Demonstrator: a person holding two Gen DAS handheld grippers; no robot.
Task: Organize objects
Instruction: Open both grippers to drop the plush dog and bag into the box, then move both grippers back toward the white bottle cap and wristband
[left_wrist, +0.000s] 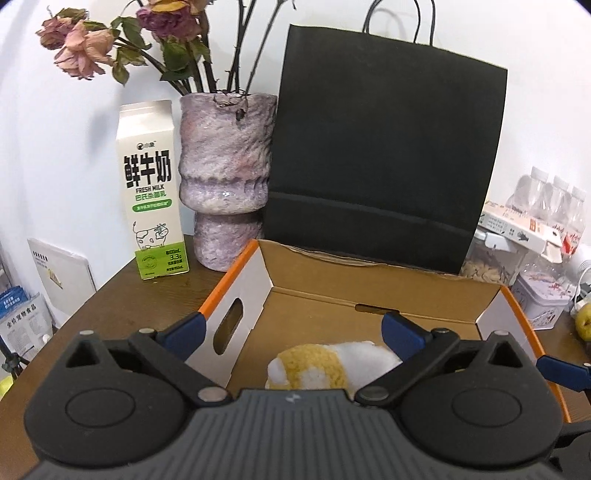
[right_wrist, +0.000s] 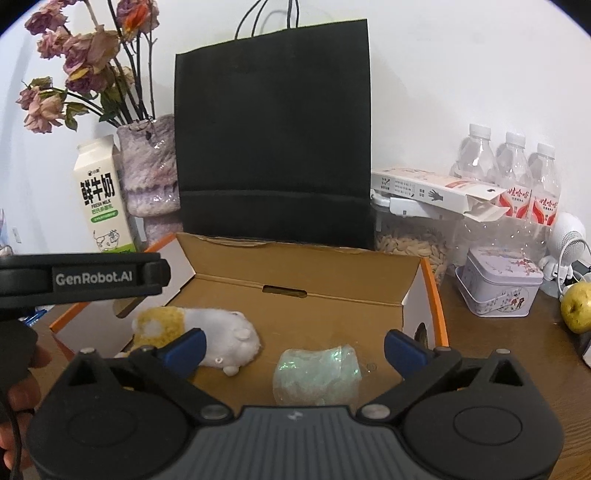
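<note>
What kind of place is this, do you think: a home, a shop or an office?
Probably a home, a crowded wooden side table against a white wall. A vase of dried roses, a milk carton and water bottles stand on it, with a soft toy in a cardboard box.

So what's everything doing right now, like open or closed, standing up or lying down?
left gripper: open, holding nothing
right gripper: open, holding nothing
cardboard box: open
plush toy: lying in the box
shiny wrapped bundle: lying in the box
milk carton: upright, closed
black paper bag: upright
flowers: wilted
</note>
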